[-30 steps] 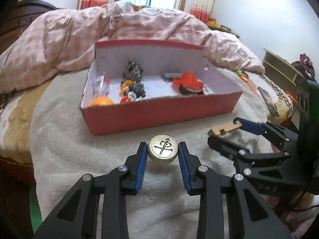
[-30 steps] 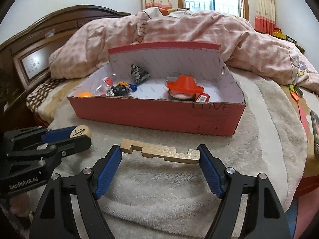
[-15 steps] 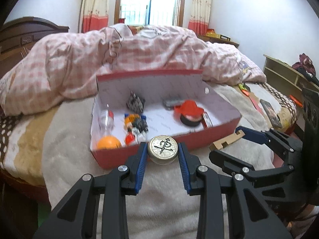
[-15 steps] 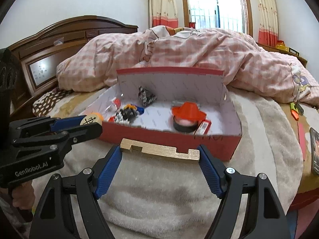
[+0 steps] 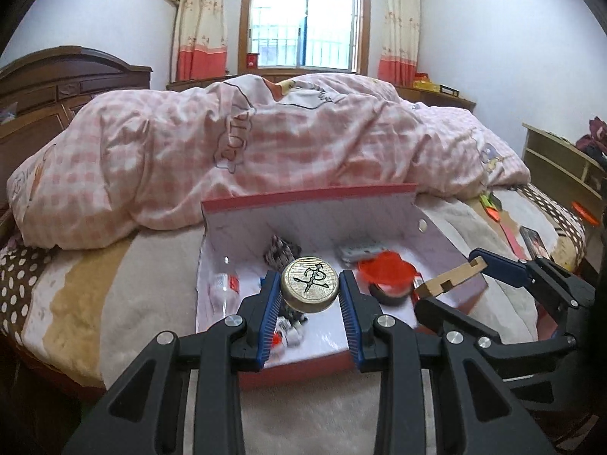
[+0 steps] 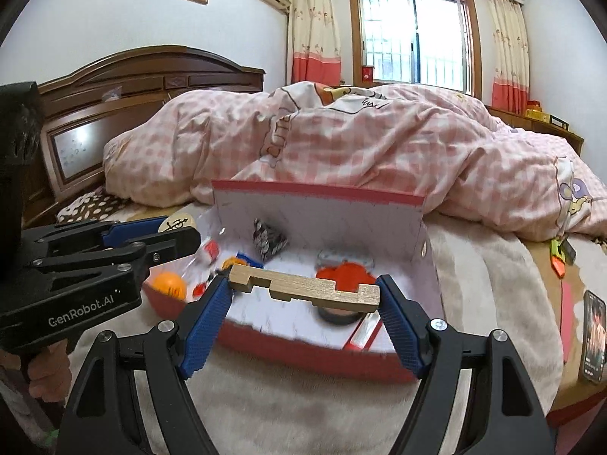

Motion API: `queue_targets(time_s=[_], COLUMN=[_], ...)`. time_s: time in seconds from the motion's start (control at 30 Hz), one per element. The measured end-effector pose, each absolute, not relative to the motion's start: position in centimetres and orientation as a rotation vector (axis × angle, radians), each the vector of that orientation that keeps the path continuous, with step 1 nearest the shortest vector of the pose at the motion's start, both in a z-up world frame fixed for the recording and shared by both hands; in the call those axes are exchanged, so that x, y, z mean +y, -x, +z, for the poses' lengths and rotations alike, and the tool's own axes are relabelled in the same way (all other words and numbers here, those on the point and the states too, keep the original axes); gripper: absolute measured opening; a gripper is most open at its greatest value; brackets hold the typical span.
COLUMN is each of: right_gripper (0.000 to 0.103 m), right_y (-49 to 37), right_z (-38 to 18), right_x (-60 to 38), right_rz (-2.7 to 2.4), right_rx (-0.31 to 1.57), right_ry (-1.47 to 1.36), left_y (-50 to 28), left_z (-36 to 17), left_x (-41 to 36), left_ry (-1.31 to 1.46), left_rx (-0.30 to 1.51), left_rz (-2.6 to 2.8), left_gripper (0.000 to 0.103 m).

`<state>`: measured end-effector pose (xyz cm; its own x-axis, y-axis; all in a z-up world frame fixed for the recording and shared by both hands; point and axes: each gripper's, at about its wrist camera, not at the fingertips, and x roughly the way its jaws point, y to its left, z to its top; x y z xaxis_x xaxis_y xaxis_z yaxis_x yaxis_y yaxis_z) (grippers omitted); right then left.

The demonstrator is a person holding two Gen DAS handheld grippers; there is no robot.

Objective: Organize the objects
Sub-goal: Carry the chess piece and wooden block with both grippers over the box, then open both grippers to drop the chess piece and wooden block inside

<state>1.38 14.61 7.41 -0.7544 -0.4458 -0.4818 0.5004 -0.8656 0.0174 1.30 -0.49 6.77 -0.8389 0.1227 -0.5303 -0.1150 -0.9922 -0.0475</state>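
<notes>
**Both loads lifted over the box**

The left gripper (image 5: 309, 299), clamped on the round chess piece (image 5: 309, 284), and the right gripper (image 6: 303, 303), pinching the notched wooden block (image 6: 303, 290) endwise, have risen from the blanket and now hang above the red box (image 6: 303, 352). Dropping them in looks next.

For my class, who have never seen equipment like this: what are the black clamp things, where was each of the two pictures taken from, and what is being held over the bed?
No robot here: a person holds a hand-held clamp in each hand, each with a wide-angle camera looking along its fingers. One picture is from the left tool, the other from the right tool; each also shows its partner at the side. The left one grips a round game piece with a character on it. The right one grips a notched wooden block by its ends. Both hang over a red cardboard box of small toys, including an orange ball, standing on a blanket on the bed.
</notes>
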Motion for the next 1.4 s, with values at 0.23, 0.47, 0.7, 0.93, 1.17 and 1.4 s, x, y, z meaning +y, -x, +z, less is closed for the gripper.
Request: queue_targets(time_s=[0.23, 0.47, 0.7, 0.93, 1.17, 1.4], right_gripper=[0.079, 0.079, 0.079, 0.079, 0.079, 0.079], right_y=[1.3, 4.2, 6.8, 9.3, 10.2, 11.6], right_z=[8.5, 8.0, 7.1, 6.1, 4.8, 3.5], right_x=[14.0, 13.5, 12.6, 11.9, 11.2, 11.0], right_rz=[-2.541, -2.535, -2.527, -2.509, -2.474, -2.442], right_rx=[0.129, 0.096, 0.135, 0.175, 0.207, 0.196], right_ry=[-0.673, -0.750, -0.840, -0.937, -0.991, -1.082], left_y=[0.9, 4.3, 7.5, 10.0, 11.5, 12.0], left_z=[7.4, 6.6, 4.9, 3.5, 1.8, 1.2], left_x=[-0.3, -0.7, -1.1, -1.2, -1.6, -1.6], left_ry=[0.851, 0.946, 1.088, 1.185, 1.266, 1.305], left_rx=[-0.013, -0.058, -0.087, -0.081, -0.079, -0.060], left_rz=[2.920, 2.924, 2.897, 2.879, 2.864, 2.847], left_gripper=[0.031, 0.031, 0.031, 0.031, 0.031, 0.031])
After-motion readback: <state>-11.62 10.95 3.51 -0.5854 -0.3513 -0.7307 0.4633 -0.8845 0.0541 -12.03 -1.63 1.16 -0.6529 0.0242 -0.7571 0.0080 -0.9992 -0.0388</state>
